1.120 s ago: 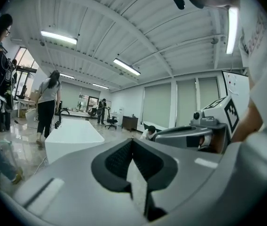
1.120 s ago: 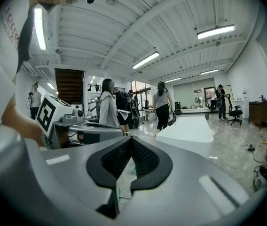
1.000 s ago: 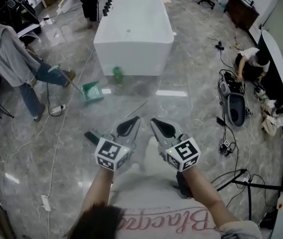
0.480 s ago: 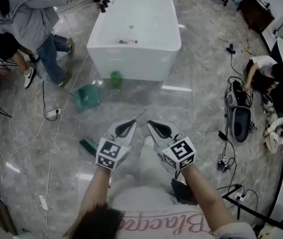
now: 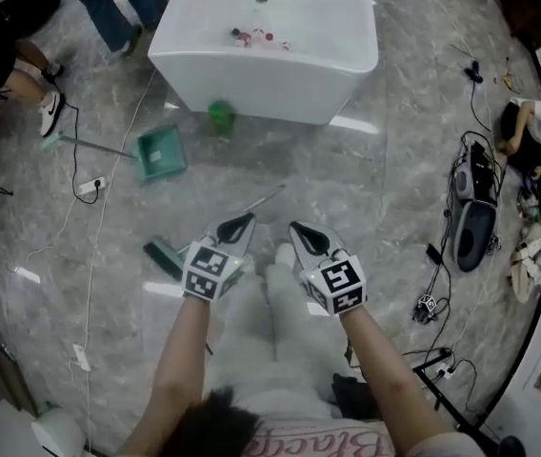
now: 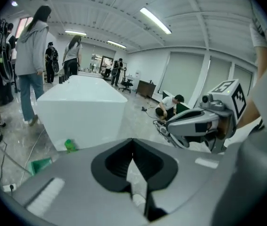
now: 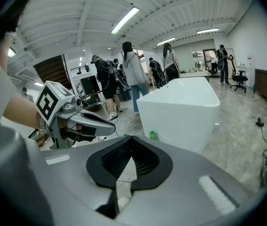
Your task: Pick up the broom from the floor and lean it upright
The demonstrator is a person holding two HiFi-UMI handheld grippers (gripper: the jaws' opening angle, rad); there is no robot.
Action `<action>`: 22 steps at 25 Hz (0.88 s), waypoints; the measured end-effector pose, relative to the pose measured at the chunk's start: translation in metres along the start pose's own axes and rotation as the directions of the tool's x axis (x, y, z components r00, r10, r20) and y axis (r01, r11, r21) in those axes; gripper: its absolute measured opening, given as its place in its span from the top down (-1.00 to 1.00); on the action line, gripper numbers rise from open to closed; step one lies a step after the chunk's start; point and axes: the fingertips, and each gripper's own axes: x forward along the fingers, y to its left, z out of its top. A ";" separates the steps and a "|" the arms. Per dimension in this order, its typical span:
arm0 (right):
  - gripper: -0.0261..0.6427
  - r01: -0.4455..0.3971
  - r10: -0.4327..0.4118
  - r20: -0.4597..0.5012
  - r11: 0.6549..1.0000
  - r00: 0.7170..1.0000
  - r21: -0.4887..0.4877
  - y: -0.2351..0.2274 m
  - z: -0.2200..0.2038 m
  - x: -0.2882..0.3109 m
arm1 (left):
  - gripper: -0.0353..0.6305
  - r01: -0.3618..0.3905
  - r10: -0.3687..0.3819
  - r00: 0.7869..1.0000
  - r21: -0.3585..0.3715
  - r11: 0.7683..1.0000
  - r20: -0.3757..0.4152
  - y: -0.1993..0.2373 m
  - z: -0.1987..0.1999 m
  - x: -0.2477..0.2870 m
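The broom lies flat on the grey marble floor in the head view: its green head (image 5: 165, 256) is left of my left forearm, and its thin handle (image 5: 265, 199) runs up and right from behind the left gripper. My left gripper (image 5: 238, 222) hovers over the handle's near part, jaws shut and empty. My right gripper (image 5: 309, 232) hangs beside it to the right, also shut and empty, off the broom. In the gripper views the left gripper's (image 6: 133, 141) and the right gripper's (image 7: 131, 139) tips meet, with nothing between them.
A big white tub-like block (image 5: 337, 74) stands ahead, with a green bottle (image 5: 219, 114) at its foot. A green dustpan (image 5: 159, 152) lies to the left. Cables (image 5: 90, 246) cross the floor on the left; bags and gear (image 5: 472, 219) sit right. People stand at upper left (image 5: 118, 8).
Both grippers have come down and forward, side by side, closer to the broom. The view has tilted further down. The people at the left have moved up and out of view.
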 end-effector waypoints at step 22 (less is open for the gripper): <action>0.92 -0.010 0.034 -0.358 0.998 0.933 0.068 -0.044 -0.289 0.244 | 0.56 0.005 0.048 0.888 0.115 0.993 -0.457 0.126 -0.345 0.188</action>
